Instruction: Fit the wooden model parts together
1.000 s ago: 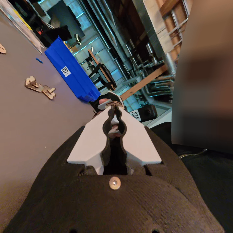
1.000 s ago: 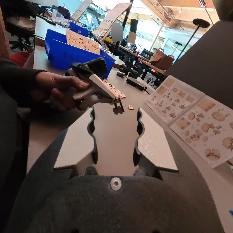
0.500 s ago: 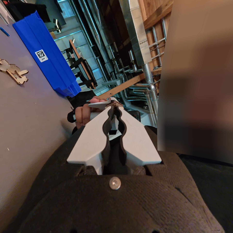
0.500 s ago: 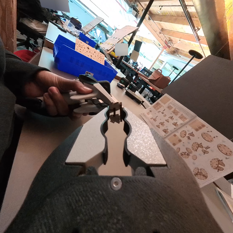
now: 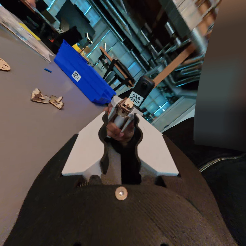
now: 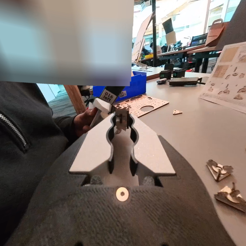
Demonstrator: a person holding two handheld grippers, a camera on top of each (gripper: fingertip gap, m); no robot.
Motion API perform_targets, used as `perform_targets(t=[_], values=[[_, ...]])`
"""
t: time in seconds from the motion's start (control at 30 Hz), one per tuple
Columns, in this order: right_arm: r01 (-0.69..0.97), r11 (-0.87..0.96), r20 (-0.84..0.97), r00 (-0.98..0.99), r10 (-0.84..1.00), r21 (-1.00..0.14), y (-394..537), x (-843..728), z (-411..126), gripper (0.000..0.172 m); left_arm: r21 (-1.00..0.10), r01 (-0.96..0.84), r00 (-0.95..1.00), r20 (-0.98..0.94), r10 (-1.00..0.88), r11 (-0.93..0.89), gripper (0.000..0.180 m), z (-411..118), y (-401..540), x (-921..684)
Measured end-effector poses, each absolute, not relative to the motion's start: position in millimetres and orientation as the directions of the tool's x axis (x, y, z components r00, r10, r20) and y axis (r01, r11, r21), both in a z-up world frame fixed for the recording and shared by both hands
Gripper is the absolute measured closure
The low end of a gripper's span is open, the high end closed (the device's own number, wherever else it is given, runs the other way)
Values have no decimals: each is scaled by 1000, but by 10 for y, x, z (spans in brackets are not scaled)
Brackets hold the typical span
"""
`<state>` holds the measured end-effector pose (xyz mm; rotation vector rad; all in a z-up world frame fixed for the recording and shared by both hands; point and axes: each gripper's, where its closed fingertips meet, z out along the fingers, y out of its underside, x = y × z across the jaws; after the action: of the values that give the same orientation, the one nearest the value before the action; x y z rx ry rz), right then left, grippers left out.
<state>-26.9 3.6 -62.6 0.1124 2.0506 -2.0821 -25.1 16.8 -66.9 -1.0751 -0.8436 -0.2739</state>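
Small laser-cut plywood assembly, pale tan w/ dark burnt edges: flat slotted plates joined crosswise, one scalloped piece sticking out at far end. Held off the grey tabletop, clamped between tips of right gripper, pads on its two sides. Left gripper jaws apart just beside it, not gripping.

You can count two grippers: the left gripper and the right gripper, with one small wooden assembly between the right one's fingertips. At lower right of the right wrist view lie two wooden sub-assemblies. One punched wooden sheet, one loose wooden triangle, one blue bin and one instruction sheet sit farther up the frame.
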Motion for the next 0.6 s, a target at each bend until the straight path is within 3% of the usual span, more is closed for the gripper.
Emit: perform_targets(t=[0.13, 0.6], values=[[271, 2, -268, -950, -160, -963, 19, -196, -652, 155, -727, 497, 728, 646, 228, 474, 143, -583, 154, -214], [505, -14, -461, -799, -387, -863, 132, -86, -561, 155, -764, 474, 784, 593, 186, 439, 158, -544, 233, -130]])
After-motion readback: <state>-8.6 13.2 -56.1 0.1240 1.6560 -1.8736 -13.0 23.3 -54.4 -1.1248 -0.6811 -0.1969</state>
